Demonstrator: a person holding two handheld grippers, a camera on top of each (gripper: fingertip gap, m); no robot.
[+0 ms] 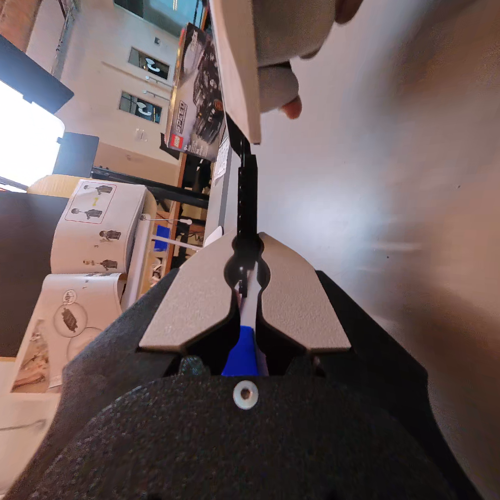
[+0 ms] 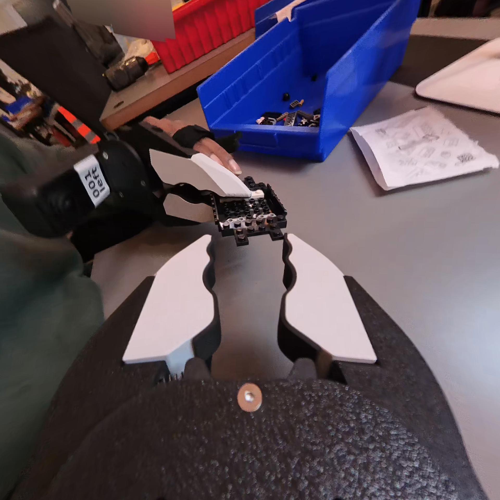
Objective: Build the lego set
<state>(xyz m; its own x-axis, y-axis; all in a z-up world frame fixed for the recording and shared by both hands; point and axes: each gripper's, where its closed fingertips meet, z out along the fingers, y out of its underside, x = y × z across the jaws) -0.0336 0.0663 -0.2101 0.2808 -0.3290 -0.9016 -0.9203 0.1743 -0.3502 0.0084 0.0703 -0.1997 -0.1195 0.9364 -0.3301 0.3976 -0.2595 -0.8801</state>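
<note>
My left gripper [image 1: 247,239] is shut on a black brick assembly [image 1: 246,189], seen edge-on and reaching forward from the fingertips. In the right wrist view the assembly [image 2: 251,213] is a studded black plate with low walls and a small white brick [image 2: 258,193] on its far edge. The left gripper [image 2: 230,205] clamps it from the left, close over the grey table [image 2: 378,270]. My right gripper [image 2: 247,238] is open and empty, its fingertips just short of the assembly's near edge. One right gripper finger [image 1: 238,67] shows in the left wrist view.
A blue bin [image 2: 338,67] with several small loose pieces stands behind the assembly. A printed sheet [image 2: 422,146] lies to the right, a white object [image 2: 460,78] beyond it. A red bin [image 2: 211,27] is farther back. An open booklet [image 1: 89,230] and a boxed set [image 1: 194,94] stand left.
</note>
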